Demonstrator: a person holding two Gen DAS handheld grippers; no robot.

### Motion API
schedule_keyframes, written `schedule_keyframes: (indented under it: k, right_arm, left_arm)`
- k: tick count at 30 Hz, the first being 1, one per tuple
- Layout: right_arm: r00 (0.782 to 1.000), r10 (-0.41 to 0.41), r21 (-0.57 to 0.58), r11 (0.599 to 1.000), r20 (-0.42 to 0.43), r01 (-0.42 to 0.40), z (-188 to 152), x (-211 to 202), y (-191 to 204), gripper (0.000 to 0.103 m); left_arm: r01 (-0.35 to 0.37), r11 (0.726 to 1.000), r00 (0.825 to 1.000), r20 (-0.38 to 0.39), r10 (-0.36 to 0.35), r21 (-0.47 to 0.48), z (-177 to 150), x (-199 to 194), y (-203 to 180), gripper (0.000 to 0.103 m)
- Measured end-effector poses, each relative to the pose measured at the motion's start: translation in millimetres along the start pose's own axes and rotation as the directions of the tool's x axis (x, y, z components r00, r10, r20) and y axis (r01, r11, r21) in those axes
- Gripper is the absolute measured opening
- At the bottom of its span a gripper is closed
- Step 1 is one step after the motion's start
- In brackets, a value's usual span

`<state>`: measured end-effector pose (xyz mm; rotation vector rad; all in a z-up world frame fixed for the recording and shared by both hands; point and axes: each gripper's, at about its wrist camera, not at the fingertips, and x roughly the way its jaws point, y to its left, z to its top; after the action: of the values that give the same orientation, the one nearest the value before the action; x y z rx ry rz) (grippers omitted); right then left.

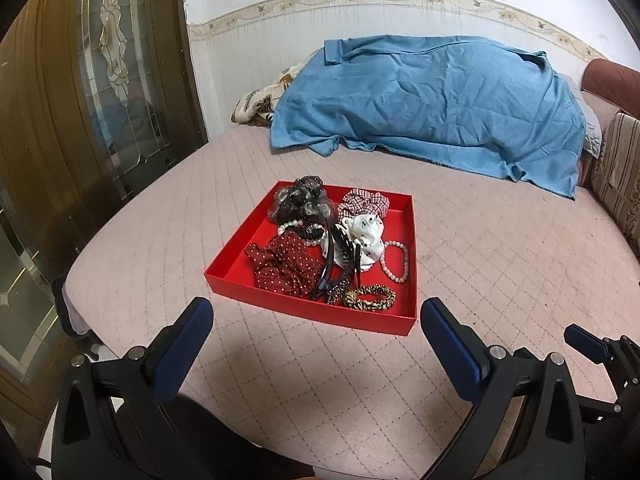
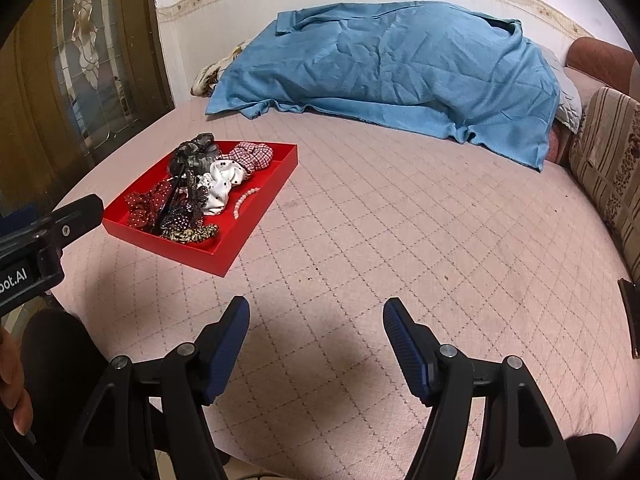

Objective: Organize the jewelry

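Red card tray (image 1: 228, 276) is sitting on the quilted bed (image 1: 500, 264), toward its left edge, and every piece in view is lying inside it: scrunchies heaped along the tray's far and left walls, a dark clip (image 1: 332, 264) across the middle, a pink bracelet (image 1: 396, 260) by the right wall, and a leopard scrunchie (image 1: 370, 297) at the near right corner. No piece is showing on the bed outside the tray.

Left gripper (image 1: 316, 332) is hovering just short of the tray's near wall, fingers spread wide and holding nothing. Right gripper (image 2: 316, 334) is hovering over bare quilt well to the tray's right, likewise spread and empty.

This layout is fitting either a pile awaiting sorting or a finished gathering (the frames are not settling which). For any pick, favour the pieces lying clear at the right wall; the clip is overlapping the scrunchies and is likely to drag them. Beads are likely to slip, so pinch across the strand.
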<state>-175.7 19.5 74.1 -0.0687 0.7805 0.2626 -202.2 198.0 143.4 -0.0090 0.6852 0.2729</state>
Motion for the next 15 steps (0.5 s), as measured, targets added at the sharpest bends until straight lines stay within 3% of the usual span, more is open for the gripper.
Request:
schedule_keyframes:
  k: [15]
  right_arm:
    - [1.000,-0.013,0.011,1.000,-0.023,0.014,2,6,-1,0.078]
  left_arm:
    - [0.015,0.998,0.998,-0.062,-0.018,-0.059,1,15,13,0.103]
